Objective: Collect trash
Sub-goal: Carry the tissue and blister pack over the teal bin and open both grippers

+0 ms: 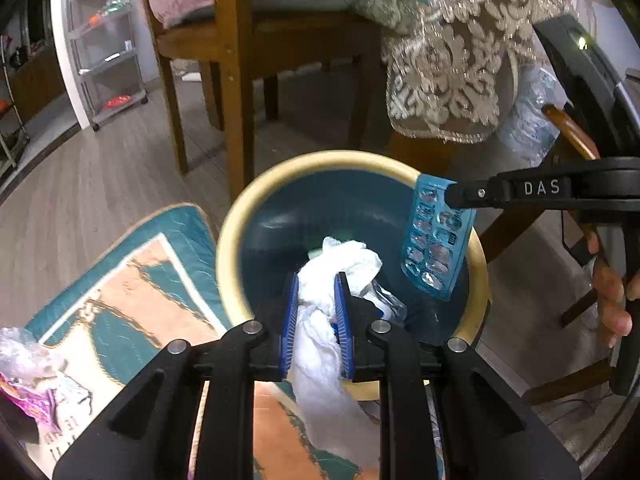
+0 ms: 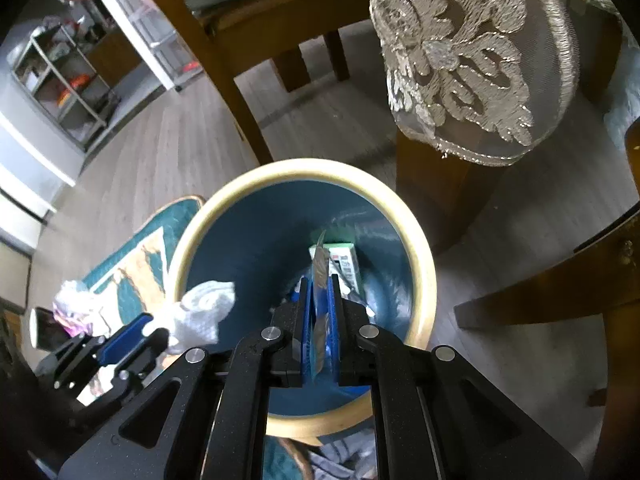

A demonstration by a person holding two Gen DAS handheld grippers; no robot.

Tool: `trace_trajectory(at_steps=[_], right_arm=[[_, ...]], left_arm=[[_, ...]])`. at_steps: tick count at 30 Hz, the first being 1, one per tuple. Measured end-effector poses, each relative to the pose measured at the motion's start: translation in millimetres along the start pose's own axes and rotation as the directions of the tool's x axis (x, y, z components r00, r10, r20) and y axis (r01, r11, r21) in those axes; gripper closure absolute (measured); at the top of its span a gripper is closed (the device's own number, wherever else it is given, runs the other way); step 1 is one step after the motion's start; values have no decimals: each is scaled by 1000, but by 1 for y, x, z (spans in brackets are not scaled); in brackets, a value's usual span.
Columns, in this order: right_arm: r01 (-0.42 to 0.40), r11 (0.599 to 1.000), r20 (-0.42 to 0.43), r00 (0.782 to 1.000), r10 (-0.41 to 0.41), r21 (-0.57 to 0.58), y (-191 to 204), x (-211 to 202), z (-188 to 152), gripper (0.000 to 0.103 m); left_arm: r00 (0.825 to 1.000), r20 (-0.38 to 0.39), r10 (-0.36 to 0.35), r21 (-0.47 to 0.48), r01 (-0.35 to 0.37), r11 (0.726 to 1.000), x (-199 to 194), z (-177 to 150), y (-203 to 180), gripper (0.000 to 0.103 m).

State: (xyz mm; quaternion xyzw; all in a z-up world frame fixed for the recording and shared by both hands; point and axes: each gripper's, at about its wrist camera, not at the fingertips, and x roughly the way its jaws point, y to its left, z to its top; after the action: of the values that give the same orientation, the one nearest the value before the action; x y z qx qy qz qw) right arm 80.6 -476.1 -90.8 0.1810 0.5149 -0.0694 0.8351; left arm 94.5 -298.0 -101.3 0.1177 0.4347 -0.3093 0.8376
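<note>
Tissue (image 1: 320, 300) clamped in left gripper (image 1: 318, 284), hanging over bin (image 1: 240, 224) opening, tail trailing down toward 6 o'clock. Blister pack (image 1: 436, 240) pinched at its top by right gripper (image 2: 320, 292), dangling inside bin at 2 o'clock of tissue. Small box (image 2: 346, 260) lies at bin bottom. Bin sits on floor, rug (image 1: 132, 280) at 9 o'clock, chair (image 1: 236, 60) at 12, lace cloth (image 1: 448, 60) at 1 o'clock, wrappers (image 1: 28, 376) on rug at 8

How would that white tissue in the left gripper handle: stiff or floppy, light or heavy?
The white tissue is probably floppy: it droops below the left gripper fingers. Likely light, being thin and crumpled. It should drop limply into the bin.
</note>
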Motion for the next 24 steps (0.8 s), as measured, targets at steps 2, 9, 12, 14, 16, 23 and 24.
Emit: trace_trajectory(at_steps=[2, 9, 12, 14, 16, 23, 24], right_arm=[[4, 1000, -14, 1000, -4, 0, -2, 4, -1, 94], [-15, 1000, -28, 999, 15, -5, -1, 8, -2, 94], [-15, 1000, -24, 1000, 15, -7, -1, 6, -1, 94], [-14, 1000, -19, 1000, 14, -8, 0, 5, 0, 93], [-11, 1000, -16, 1000, 11, -10, 0, 4, 0, 93], [-9, 1000, -5, 1000, 9, -5, 0, 0, 1, 81], [-8, 1000, -2, 1000, 8, -5, 1, 0, 1, 78]], left_arm=[[1000, -13, 1, 10, -1, 1000, 6, -2, -4, 85], [1000, 5, 17, 5, -17, 1000, 5, -1, -2, 60], [999, 17, 32, -6, -32, 999, 1, -1, 2, 49], [999, 25, 37, -11, -37, 999, -2, 0, 5, 44], [999, 30, 41, -10, -41, 999, -5, 0, 6, 44], [997, 55, 56, -15, -55, 998, -16, 1, 12, 38], [997, 57, 58, -18, -57, 998, -18, 2, 13, 38]])
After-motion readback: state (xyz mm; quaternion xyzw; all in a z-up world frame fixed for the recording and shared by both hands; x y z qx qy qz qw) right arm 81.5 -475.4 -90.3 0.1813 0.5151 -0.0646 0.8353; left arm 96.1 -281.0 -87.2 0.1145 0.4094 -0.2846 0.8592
